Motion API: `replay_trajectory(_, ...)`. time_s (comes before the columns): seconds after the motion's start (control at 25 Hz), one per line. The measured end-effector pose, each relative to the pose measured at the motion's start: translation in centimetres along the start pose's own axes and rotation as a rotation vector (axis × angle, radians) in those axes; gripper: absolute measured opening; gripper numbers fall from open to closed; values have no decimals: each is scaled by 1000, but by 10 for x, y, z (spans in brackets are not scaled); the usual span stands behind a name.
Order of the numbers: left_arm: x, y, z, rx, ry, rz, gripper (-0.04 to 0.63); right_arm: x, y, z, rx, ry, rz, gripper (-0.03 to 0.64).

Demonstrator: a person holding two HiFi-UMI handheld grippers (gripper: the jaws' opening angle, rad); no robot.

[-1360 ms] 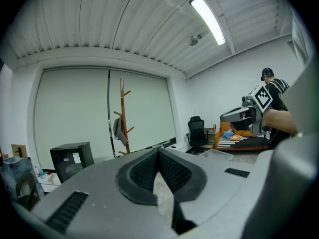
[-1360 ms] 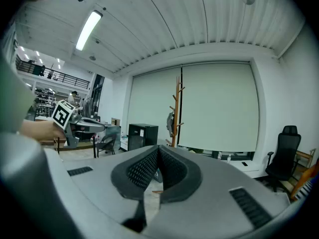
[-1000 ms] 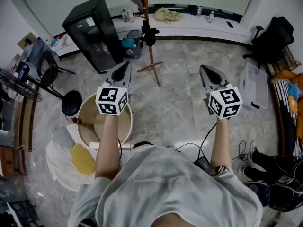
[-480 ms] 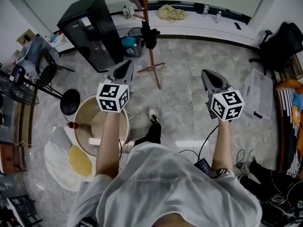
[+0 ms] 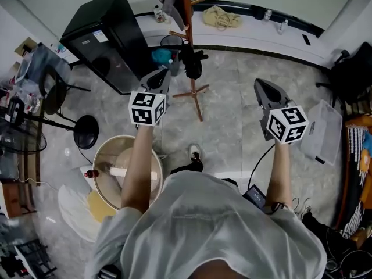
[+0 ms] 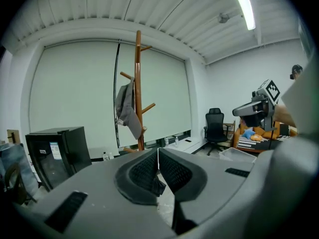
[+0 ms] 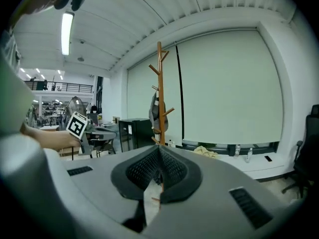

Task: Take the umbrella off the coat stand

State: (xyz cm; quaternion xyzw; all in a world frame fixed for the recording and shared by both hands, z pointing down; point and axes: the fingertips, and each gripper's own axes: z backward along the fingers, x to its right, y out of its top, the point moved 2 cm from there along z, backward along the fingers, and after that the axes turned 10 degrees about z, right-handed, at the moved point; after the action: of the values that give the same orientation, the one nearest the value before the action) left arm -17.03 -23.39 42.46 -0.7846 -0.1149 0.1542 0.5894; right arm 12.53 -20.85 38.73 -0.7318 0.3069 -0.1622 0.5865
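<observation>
Now | umbrella [image 5: 190, 63] hangs upright along coat stand [image 5: 186, 16], upper centre | left hand-held gripper [image 5: 163, 76] nearer, at its lower left | right hand-held gripper [image 5: 260, 87] well apart | both pressed together, empty

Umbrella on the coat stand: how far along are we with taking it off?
Nothing is done yet: the black umbrella hangs on the coat stand. In hand: nothing; the left hand-held gripper and right hand-held gripper are both shut, empty and short of the stand. Left: reach, grip, lift it off.
</observation>
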Motion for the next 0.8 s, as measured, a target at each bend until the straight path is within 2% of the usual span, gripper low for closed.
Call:
replay_trajectory(0.12, -26, -2, -41, -34, -19, 25, 32, 13, -9, -36, -40, 10, -7, 21)
replay_trajectory(0.28, -48, -18, -93, -91, -43, 85, 164, 36, -29, -70, -119, 2, -27, 23)
replay_trajectory(0.44, -59, -48, -141, -173, -57, 138, 249, 58, -50, -95, -165, -2, -63, 23)
replay_trajectory(0.6, -62, -80, -189, -266, -69, 183, 314, 82, -66, -120, -196, 12, -55, 23)
replay_trajectory(0.8, -67, -129, -237, -385, -37, 233, 382, 113, -84, -137, -221, 12, -86, 23)
